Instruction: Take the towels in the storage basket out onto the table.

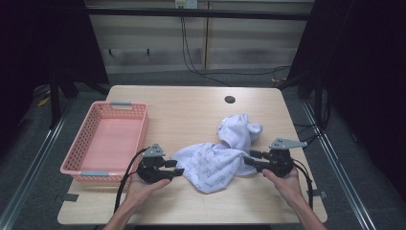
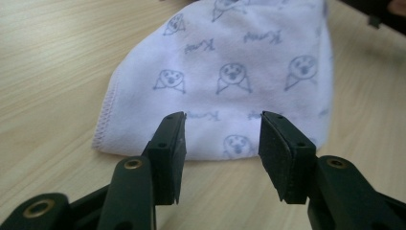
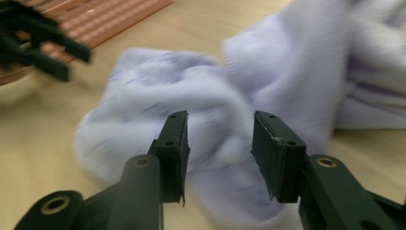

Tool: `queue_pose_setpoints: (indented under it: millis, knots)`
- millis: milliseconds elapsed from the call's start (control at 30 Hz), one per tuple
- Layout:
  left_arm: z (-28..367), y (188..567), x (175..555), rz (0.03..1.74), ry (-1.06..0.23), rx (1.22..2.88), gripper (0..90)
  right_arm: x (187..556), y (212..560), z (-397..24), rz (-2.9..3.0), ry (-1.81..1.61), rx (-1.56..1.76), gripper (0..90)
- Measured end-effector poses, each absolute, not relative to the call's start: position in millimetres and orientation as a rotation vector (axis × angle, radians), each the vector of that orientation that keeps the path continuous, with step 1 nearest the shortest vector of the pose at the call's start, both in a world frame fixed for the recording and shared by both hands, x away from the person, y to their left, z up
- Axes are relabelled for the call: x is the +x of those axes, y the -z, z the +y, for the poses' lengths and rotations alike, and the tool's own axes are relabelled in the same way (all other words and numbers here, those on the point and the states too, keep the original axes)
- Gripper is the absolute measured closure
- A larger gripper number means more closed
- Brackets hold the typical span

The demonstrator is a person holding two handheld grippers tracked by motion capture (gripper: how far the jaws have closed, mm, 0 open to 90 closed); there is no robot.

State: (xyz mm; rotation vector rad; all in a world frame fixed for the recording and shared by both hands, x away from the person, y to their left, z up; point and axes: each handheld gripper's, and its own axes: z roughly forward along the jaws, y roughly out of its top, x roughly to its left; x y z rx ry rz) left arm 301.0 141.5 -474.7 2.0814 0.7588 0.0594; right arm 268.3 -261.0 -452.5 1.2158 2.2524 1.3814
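With both grippers half-open and empty beside the cloth — a shallow bite could slip off.

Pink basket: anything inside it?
The pink basket looks empty: its bare floor shows in the high view. The near wall hides a thin strip of floor behind it. The white cloth lies outside, on the table.

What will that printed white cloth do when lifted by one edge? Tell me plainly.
The printed white cloth will probably sag and drape, since it already lies rumpled in soft folds. It looks thin and light, judging by its stitched hem. It likely won't roll or tip, though a push may only bunch it up.
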Motion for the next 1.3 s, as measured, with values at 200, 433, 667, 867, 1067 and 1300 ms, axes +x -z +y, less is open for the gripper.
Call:
queue_pose_setpoints:
  millis: [200, 433, 667, 867, 1067, 1300]
  knots:
    - [132, 492, 315, 0.8, -0.06, 2.118, 50.5, 247, 470, -237, 2.445, -1.38, 1.112, 53.7]
    - [121, 500, 320, 0.782, -0.139, 2.194, 80.9, 258, 489, -198, 2.559, -1.302, 1.047, 49.1]
    - [135, 466, 305, 0.725, -0.062, 2.059, 87.0, 255, 462, -210, 2.466, -1.46, 1.017, 90.0]
    - [142, 424, 290, 0.665, -0.059, 1.931, 87.1, 248, 456, -218, 2.494, -1.551, 0.966, 66.4]
    - [138, 418, 294, 0.696, -0.072, 1.883, 87.0, 252, 486, -184, 2.638, -1.379, 0.886, 43.5]
    - [142, 420, 299, 0.721, -0.074, 1.863, 86.8, 262, 499, -164, 2.64, -1.23, 0.858, 74.6]
